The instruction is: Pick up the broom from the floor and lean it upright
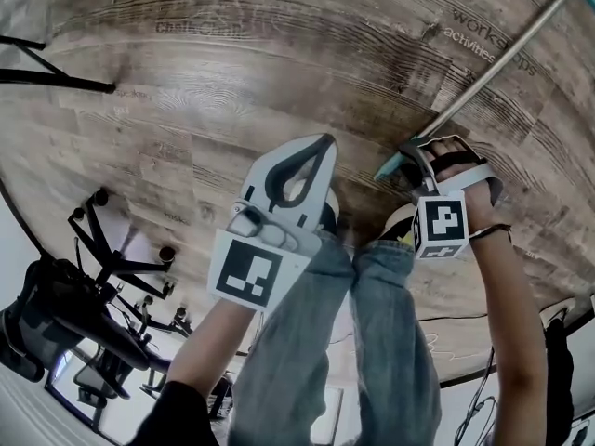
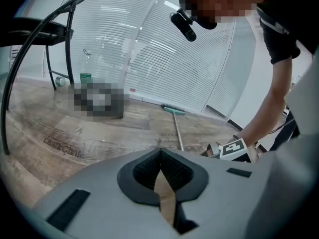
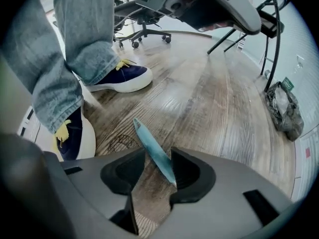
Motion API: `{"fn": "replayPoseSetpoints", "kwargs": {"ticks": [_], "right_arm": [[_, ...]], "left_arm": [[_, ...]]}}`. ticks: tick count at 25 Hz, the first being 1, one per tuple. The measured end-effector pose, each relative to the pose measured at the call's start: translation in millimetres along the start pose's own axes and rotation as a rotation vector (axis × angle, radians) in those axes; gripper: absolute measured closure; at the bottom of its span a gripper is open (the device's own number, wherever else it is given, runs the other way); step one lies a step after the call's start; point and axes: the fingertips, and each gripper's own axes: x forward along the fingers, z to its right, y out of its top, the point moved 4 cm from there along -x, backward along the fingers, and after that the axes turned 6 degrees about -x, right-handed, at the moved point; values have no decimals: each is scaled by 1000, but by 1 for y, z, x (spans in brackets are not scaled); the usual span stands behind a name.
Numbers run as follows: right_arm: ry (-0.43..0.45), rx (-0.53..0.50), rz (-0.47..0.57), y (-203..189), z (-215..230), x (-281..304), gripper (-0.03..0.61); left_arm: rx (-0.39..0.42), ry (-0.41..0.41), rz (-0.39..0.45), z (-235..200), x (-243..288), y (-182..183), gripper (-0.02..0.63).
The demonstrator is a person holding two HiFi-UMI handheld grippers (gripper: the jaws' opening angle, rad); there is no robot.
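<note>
With jaws spread, the right gripper [image 3: 152, 176] straddles the teal tip of the long silver-handled broom [image 3: 149, 143] lying on the wood-plank floor [image 3: 229, 113], seemingly without touching it, so an off-centre squeeze could roll it away while the left gripper [image 2: 160, 173] hangs pressed together, empty.

Item, my view: broom [image 1: 493, 63] lying on floor [image 1: 232, 82], running from centre toward 1 o'clock. Near end between my right tongs [image 1: 406, 163]. Left tongs [image 1: 321, 147] at their 9 o'clock. Chairs [image 1: 112, 268] at 8 o'clock.
</note>
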Motion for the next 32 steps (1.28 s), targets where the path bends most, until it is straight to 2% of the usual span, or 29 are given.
{"fn": "replayPoseSetpoints", "kwargs": {"ticks": [4,10,16,19,23,27,32], "right_arm": [[3,-69,-30,0,3,8,405],[54,-84,-50,1,3,13,397],[96,-108,-90,3,6,15,405],[102,-157,-120,6,6,13,429],[73,-165,-70,29,13,-8,437],[20,-152,-27,52,35,-44,443],[-44,-135,-14,85,67,-114,454]], "left_arm": [[-7,-12,-4,2,6,-2,594],[-6,-24,0,1,9,3,594],[-19,4,17,-5,14,8,594],[-48,20,24,-5,4,16,594],[-64,38,11,-4,-14,23,594],[-64,41,27,5,-34,51,594],[-66,44,59,25,-76,113,594]]}}
